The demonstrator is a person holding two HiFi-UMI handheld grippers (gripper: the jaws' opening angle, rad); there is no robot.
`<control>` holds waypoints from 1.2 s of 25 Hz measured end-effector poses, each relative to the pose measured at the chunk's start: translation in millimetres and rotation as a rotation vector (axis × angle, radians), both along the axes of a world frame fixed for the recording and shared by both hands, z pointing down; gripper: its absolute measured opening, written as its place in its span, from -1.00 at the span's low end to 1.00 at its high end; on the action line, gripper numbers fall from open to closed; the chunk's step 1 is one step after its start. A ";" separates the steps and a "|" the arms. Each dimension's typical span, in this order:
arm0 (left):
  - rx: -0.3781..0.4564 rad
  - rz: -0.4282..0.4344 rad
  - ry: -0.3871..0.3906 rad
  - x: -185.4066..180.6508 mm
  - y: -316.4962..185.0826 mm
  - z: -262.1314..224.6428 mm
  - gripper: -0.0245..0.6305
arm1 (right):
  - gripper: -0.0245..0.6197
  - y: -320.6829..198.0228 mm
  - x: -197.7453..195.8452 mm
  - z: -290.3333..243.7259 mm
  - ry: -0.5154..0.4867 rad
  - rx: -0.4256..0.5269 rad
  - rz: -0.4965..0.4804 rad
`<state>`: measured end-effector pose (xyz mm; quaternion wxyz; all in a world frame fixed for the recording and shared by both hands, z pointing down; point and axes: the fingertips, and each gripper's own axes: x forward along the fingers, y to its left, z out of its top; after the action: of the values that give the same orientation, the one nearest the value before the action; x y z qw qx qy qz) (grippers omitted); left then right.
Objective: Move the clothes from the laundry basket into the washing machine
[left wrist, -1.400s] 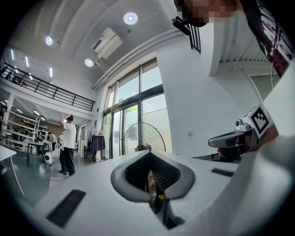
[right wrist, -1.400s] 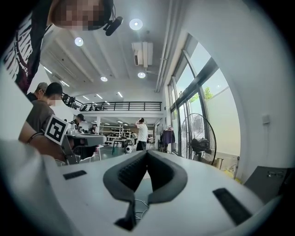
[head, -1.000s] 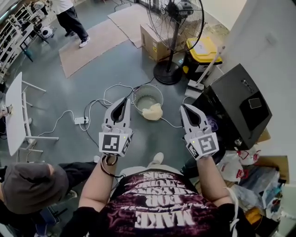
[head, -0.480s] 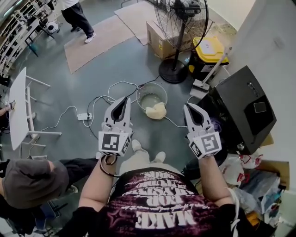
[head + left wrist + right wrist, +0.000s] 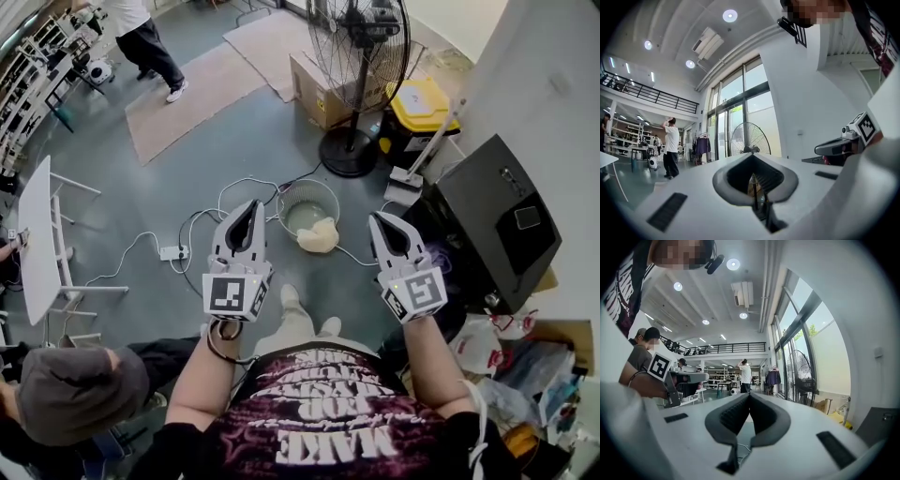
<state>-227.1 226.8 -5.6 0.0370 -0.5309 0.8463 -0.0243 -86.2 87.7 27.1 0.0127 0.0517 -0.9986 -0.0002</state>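
Head view: left gripper and right gripper were held side by side at mid-frame, both pointing toward the top of the frame over the grey floor. Left gripper view: jaws together, nothing between them. Right gripper view: jaws likewise closed on nothing.

The round white mesh laundry basket stood on the floor just above centre, between the two gripper tips and a little beyond them. A cream-coloured cloth hung over its lower right rim; a paler item lay inside. Neither gripper touched basket or cloth.

The black box-shaped machine sat at the right edge of the frame, just right of the right gripper.

The black pedestal fan stood at top centre, with a brown cardboard box to its left and a yellow-lidded black bin to its right. A white power strip with trailing cables lay left of the left gripper. A white desk was at the left edge. One person stood at upper left; another in a grey cap was at lower left.
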 end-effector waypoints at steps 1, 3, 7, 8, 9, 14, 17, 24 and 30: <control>-0.001 -0.007 -0.005 -3.6 -1.0 1.4 -0.92 | -0.91 -0.5 -3.2 0.4 0.002 0.000 0.000; -0.005 -0.015 -0.012 -10.5 -3.2 4.6 -0.92 | -0.91 -1.1 -10.7 0.7 0.008 0.005 -0.003; -0.017 -0.006 -0.007 -26.4 -10.0 11.0 -0.92 | -0.91 -7.2 -28.5 2.3 0.018 0.003 0.006; -0.015 -0.004 -0.004 -31.3 -11.3 12.0 -0.92 | -0.91 -8.3 -33.6 3.0 0.019 0.000 0.008; -0.013 -0.001 -0.003 -36.3 -12.7 13.1 -0.92 | -0.91 -9.3 -39.2 3.4 0.019 -0.002 0.008; -0.033 0.020 -0.017 -63.3 -22.7 25.4 -0.92 | -0.91 -14.4 -71.3 8.8 0.028 0.000 0.005; -0.055 0.032 0.003 -83.4 -26.0 36.5 -0.92 | -0.91 -15.9 -92.7 19.1 0.053 -0.008 0.010; -0.056 0.086 0.020 -123.4 -35.2 48.4 -0.92 | -0.91 -22.9 -136.0 31.5 0.081 0.001 0.035; -0.078 0.146 0.028 -149.9 -45.2 68.2 -0.92 | -0.91 -29.1 -162.1 44.8 0.121 0.021 0.061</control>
<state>-377.0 181.6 62.6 0.0064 -0.5925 0.8042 -0.0471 -248.3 58.6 71.9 0.0727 0.0823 -0.9939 -0.0135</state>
